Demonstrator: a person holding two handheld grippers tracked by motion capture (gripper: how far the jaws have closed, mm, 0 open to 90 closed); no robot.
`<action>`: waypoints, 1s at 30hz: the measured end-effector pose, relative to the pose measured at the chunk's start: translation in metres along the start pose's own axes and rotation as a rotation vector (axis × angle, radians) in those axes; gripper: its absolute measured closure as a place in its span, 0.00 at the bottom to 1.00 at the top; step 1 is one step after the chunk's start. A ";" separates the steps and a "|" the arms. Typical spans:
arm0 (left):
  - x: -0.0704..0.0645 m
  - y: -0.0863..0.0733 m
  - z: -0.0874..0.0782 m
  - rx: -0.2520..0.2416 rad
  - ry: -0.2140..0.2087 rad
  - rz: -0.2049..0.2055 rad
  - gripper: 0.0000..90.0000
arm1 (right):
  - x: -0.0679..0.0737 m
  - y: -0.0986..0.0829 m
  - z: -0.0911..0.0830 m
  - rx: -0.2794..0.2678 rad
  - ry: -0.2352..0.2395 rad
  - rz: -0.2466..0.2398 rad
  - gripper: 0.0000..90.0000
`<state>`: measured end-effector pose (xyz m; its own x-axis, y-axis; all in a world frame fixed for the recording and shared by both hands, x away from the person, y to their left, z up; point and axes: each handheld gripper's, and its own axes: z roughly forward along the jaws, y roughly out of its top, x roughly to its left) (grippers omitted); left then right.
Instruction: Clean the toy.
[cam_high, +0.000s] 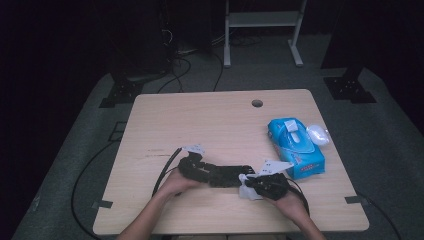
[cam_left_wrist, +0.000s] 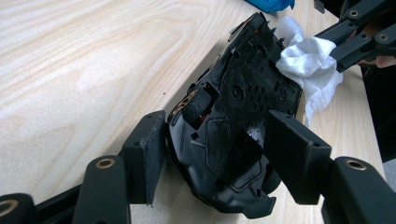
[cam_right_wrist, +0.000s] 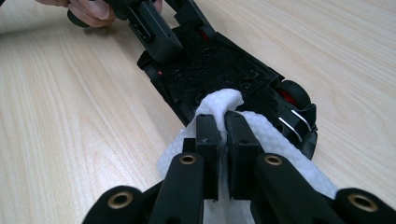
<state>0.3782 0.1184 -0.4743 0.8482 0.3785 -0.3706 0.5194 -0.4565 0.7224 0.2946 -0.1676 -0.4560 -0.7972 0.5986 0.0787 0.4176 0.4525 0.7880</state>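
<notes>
A black toy car (cam_high: 227, 175) (cam_left_wrist: 233, 116) (cam_right_wrist: 219, 70) is held tipped on its side, underside showing, near the table's front edge. My left gripper (cam_high: 202, 171) (cam_left_wrist: 215, 149) is shut on the car's one end, a jaw on each side of the body. My right gripper (cam_high: 252, 184) (cam_right_wrist: 223, 133) is shut on a white wet wipe (cam_high: 246, 188) (cam_left_wrist: 310, 65) (cam_right_wrist: 261, 140), which is pressed against the car's underside near a wheel (cam_right_wrist: 292, 93).
A blue pack of wet wipes (cam_high: 295, 147) lies at the right of the wooden table (cam_high: 200, 125), with a loose white cap or wad (cam_high: 317, 133) beside it. A cable hole (cam_high: 257, 103) sits near the far edge. Cables trail off the front.
</notes>
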 end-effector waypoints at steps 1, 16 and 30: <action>0.000 0.000 0.000 0.001 0.002 0.001 0.44 | -0.001 0.001 0.000 0.009 0.006 0.006 0.94; 0.002 -0.001 0.001 0.022 -0.011 -0.016 0.38 | -0.011 0.001 -0.003 0.020 0.071 0.089 0.94; -0.002 0.002 0.007 0.040 -0.017 0.009 0.37 | -0.007 -0.007 -0.005 -0.019 0.047 0.059 0.95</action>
<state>0.3780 0.1116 -0.4762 0.8544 0.3608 -0.3740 0.5150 -0.4916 0.7022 0.2953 -0.1781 -0.4592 -0.7909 0.5923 0.1535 0.4565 0.4043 0.7925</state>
